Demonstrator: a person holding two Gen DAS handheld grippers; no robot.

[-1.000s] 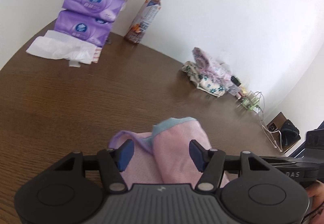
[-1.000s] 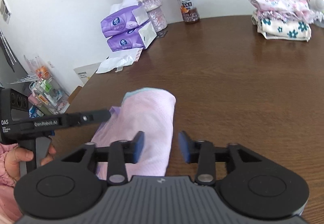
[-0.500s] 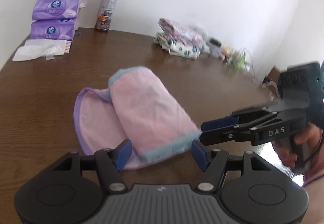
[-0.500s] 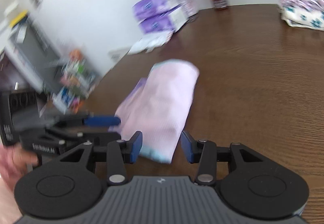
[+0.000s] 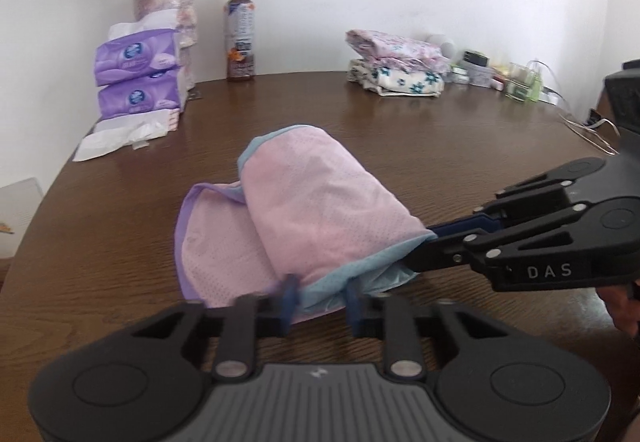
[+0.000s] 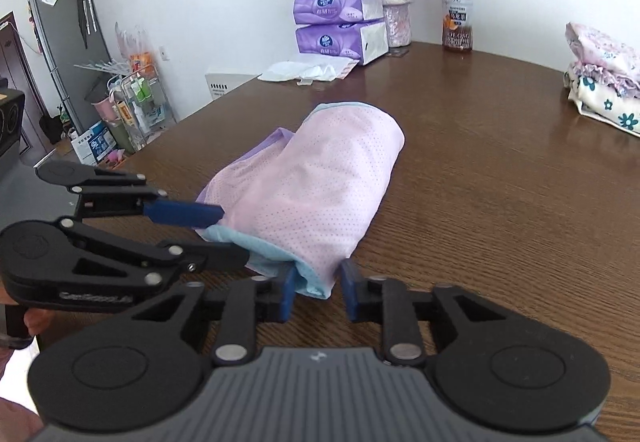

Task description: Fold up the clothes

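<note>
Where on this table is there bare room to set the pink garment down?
Bare table lies between the pink garment and the folded floral pile. It is crowded at the back corner by the tissue packs and bottle.

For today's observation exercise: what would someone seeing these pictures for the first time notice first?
A pink garment, folded into a bundle with blue trim, lies mid-table on the dark wooden table. Both claws close in on its near blue hem: the left claw and the right claw, each open around the edge. Behind stand purple tissue packs and a vase of roses.
</note>
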